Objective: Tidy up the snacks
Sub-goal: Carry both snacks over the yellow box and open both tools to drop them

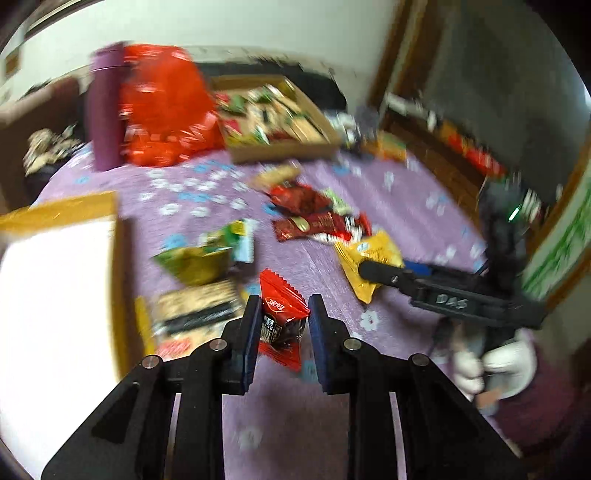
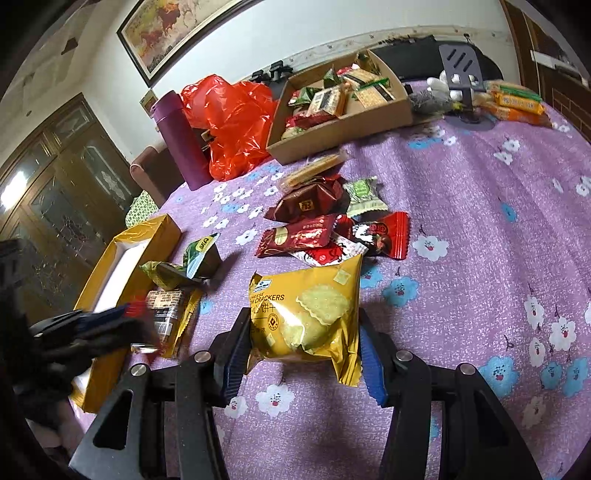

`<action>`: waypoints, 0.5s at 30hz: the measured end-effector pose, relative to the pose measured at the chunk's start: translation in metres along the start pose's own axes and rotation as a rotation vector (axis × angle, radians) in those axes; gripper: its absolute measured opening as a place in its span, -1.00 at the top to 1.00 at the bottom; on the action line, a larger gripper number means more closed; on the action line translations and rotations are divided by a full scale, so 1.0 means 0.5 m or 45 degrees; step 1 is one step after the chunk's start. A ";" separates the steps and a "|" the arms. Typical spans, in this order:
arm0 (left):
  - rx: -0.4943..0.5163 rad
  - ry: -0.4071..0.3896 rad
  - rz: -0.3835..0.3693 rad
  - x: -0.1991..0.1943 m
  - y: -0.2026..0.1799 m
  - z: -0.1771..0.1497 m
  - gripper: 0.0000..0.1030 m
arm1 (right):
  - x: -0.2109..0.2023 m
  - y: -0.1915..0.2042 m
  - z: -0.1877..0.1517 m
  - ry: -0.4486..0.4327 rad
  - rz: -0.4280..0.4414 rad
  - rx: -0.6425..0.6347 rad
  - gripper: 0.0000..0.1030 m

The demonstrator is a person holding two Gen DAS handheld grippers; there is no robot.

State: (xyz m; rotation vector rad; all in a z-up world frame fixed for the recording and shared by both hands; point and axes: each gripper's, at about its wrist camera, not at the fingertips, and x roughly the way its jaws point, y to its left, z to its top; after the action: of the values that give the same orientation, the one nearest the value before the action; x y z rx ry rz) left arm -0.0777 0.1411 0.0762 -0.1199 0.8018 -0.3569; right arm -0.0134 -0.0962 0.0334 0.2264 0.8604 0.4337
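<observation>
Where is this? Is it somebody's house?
Probably yes, a room in a home: a framed painting on the wall, a wooden glass-door cabinet, and a table under a purple flowered cloth strewn with snacks.

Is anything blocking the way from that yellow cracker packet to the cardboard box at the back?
Yes. The yellow cracker packet sits in the right gripper. Between it and the cardboard box lies a pile of red and green snack packets on the purple cloth, so it must be carried over them.
</observation>
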 end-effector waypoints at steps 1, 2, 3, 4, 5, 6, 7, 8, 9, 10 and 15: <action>-0.046 -0.039 0.001 -0.027 0.018 -0.008 0.56 | -0.003 0.007 0.000 -0.015 -0.011 -0.015 -0.05; -0.093 -0.077 0.008 -0.054 0.039 -0.019 0.56 | -0.010 0.018 -0.002 -0.032 -0.025 -0.037 -0.05; -0.138 -0.110 0.022 -0.081 0.060 -0.029 0.56 | -0.018 0.031 -0.001 -0.044 -0.025 -0.057 -0.05; -0.170 -0.131 0.041 -0.101 0.078 -0.038 0.56 | -0.029 0.048 -0.002 -0.058 -0.010 -0.077 -0.04; -0.202 -0.150 0.073 -0.117 0.098 -0.045 0.55 | -0.038 0.063 -0.004 -0.066 0.009 -0.090 -0.04; -0.231 -0.164 0.106 -0.132 0.117 -0.055 0.55 | -0.048 0.085 -0.008 -0.070 0.042 -0.106 -0.04; -0.264 -0.176 0.136 -0.145 0.136 -0.064 0.55 | -0.054 0.108 -0.014 -0.066 0.079 -0.122 -0.04; -0.307 -0.186 0.155 -0.155 0.158 -0.074 0.55 | -0.058 0.141 -0.022 -0.051 0.126 -0.149 -0.04; -0.346 -0.194 0.166 -0.162 0.177 -0.082 0.55 | -0.057 0.169 -0.030 -0.036 0.157 -0.178 -0.04; -0.386 -0.201 0.179 -0.168 0.195 -0.092 0.55 | -0.054 0.202 -0.037 -0.019 0.185 -0.215 -0.03; -0.533 -0.211 0.235 -0.184 0.258 -0.136 0.55 | -0.017 0.363 -0.082 0.099 0.348 -0.360 -0.03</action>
State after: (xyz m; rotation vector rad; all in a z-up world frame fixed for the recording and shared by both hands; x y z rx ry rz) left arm -0.1509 0.2962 0.0610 -0.4582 0.7077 0.0001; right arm -0.1003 0.0621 0.0792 0.0655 0.8365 0.8171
